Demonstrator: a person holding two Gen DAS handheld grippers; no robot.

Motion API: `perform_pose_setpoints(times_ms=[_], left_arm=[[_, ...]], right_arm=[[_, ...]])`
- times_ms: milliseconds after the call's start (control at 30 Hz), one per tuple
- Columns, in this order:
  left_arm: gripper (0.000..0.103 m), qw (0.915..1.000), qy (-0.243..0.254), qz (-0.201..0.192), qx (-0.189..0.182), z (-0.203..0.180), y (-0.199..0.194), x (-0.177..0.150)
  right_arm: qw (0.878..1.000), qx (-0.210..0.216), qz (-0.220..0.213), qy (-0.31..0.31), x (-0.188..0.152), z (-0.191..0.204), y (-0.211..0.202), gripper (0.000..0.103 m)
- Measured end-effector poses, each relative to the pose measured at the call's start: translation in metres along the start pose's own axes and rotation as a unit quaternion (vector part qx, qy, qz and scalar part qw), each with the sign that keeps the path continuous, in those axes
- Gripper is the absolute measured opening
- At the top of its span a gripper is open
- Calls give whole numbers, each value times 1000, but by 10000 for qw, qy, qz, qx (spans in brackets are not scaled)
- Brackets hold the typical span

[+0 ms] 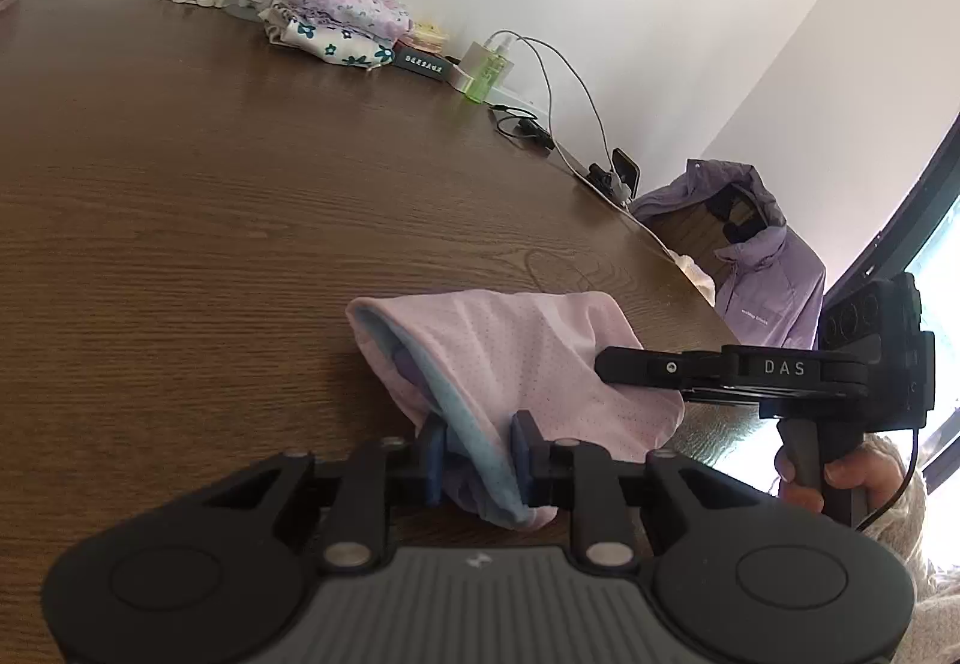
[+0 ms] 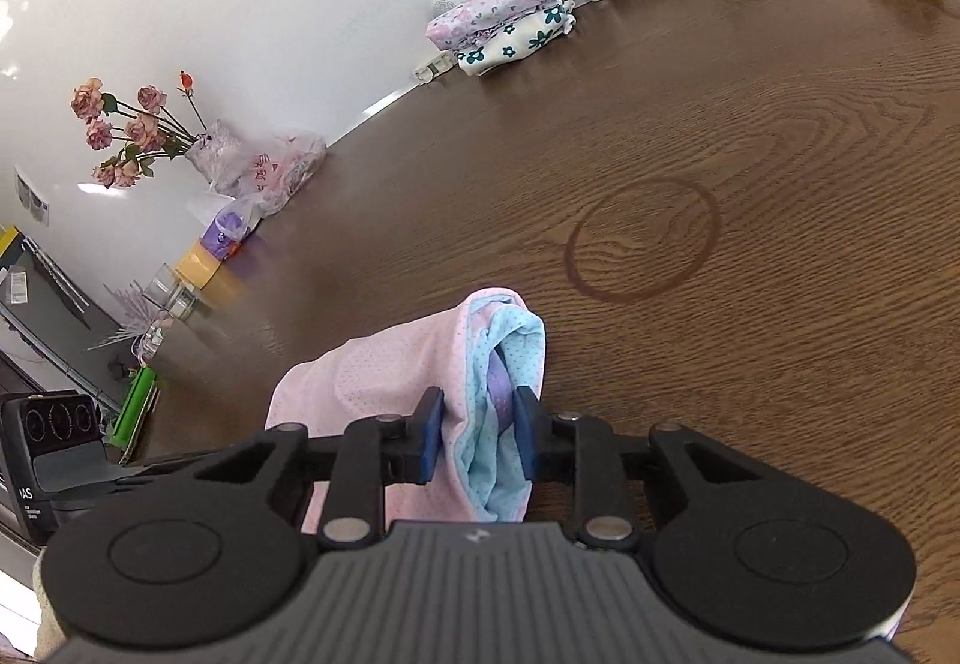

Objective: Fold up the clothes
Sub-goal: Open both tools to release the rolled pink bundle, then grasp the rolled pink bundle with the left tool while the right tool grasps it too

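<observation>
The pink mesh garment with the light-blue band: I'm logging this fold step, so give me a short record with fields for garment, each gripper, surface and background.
garment: pink mesh garment with a light-blue band, bunched on the table, not yet flat
left gripper: left gripper, jaws closed on the blue band edge
right gripper: right gripper, jaws closed on the blue band at the other end
surface: dark brown wooden table, with a ring mark
background: stack of folded floral clothes by the wall

lettering on dark box [image 1: 422, 62] too small, vase [image 2: 219, 148] behind plastic bag [image 2: 282, 172]
</observation>
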State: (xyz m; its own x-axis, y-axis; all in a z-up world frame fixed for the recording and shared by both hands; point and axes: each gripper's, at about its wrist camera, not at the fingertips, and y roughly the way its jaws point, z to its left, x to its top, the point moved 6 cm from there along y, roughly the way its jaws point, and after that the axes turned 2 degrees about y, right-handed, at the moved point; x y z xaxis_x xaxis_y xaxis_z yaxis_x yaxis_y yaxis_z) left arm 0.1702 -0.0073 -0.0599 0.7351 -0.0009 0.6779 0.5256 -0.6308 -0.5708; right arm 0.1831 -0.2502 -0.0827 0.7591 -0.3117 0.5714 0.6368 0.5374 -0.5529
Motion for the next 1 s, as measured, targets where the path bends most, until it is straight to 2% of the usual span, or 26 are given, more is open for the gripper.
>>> perform_pose_setpoints(times_ms=[33, 67, 100, 133, 167, 233, 300, 333, 367, 600, 767, 900, 1000], left_arm=[[45, 9999, 2, -80, 90, -1, -4, 2], [59, 9997, 4, -161, 180, -1, -8, 4], [64, 9993, 7, -241, 269, -2, -12, 6], [71, 9988, 7, -331, 372, -3, -17, 7], [79, 9980, 6, -424, 479, -4, -22, 8], [93, 9957, 6, -609, 693, -7, -33, 8], [98, 9933, -21, -752, 878, -13, -40, 5], [102, 9928, -30, -768, 920, -16, -41, 3], [103, 9925, -38, -770, 948, -20, -43, 0], [103, 9922, 101, -655, 1059, -36, -46, -7], [103, 9945, -112, -464, 935, -28, -35, -1], [100, 9956, -563, -257, 708, -17, -20, 5], [88, 9939, -935, -152, 561, -7, -11, 8]], right_arm=[[10000, 30, -70, 29, 0, 1, -4, 27], [9998, 66, -167, 37, 1, 2, -11, 36], [9996, 81, -282, 27, 1, 4, -18, 44], [9992, 55, -402, 10, 2, 6, -26, 62], [9987, 12, -504, -23, 2, 8, -32, 75], [9981, -59, -609, -100, -1, 11, -41, 83], [9979, -120, -620, -163, -6, 16, -46, 88], [9978, -149, -616, -192, -9, 18, -47, 96], [9977, -190, -608, -241, -12, 21, -48, 101], [9945, -466, -536, -775, -25, 42, -51, 103], [9971, -361, -418, -525, -17, 32, -43, 103], [9991, -252, -303, -133, -9, 17, -30, 102], [9997, -121, -188, 111, -4, 7, -20, 91]])
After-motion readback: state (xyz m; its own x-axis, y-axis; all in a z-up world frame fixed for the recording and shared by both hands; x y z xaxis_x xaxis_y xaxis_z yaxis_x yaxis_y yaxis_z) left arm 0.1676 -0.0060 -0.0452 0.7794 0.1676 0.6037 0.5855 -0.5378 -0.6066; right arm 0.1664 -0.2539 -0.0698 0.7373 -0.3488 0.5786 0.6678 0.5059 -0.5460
